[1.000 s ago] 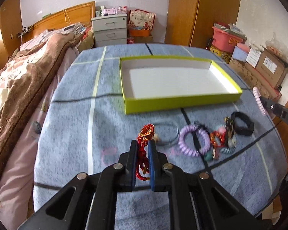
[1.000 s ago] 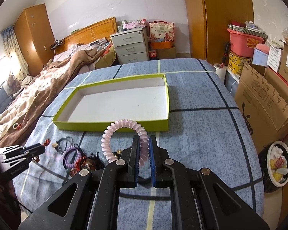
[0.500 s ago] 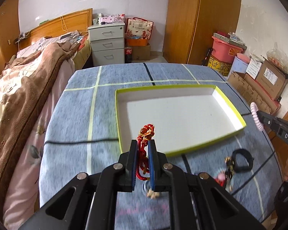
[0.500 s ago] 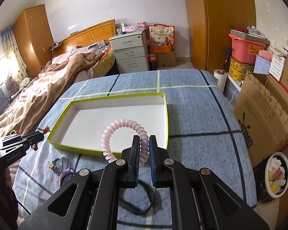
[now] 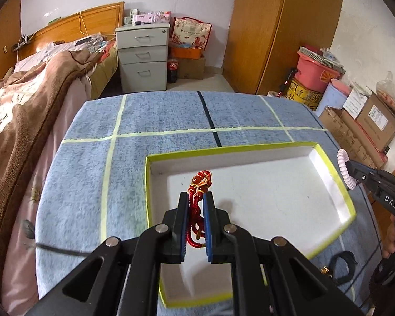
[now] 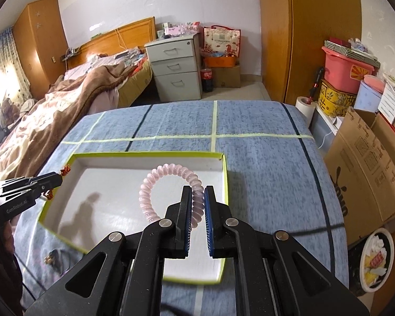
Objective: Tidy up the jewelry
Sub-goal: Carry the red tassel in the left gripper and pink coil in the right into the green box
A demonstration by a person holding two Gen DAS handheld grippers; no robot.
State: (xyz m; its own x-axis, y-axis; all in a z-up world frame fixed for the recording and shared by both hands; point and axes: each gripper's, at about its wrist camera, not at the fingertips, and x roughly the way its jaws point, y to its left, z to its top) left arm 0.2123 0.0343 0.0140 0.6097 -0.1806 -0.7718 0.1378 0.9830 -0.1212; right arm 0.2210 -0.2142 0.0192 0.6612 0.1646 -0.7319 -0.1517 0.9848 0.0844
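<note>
Jewelry is split between the two tools: a red beaded bracelet (image 5: 199, 184) is clamped in the left gripper (image 5: 196, 197), and a pink spiral hair tie (image 6: 171, 184) is pinched in the right gripper (image 6: 198, 192), both held over the white floor of a shallow tray (image 5: 329, 163) with a lime-green rim. That tray lies on a blue tablecloth (image 5: 92, 171) crossed by pale green and dark lines. More pieces lie on the cloth just outside the tray's near edge, among them a black band (image 5: 342, 263). Behind the table are a bed with a brown blanket (image 6: 65, 100), a grey drawer unit (image 6: 176, 68), a wooden wardrobe (image 6: 310, 34) and stacked cardboard boxes (image 6: 366, 163). A second ago both grippers hung over the cloth short of the tray, beside the jewelry pile; since then each has moved forward over the tray with its grip unchanged.
</note>
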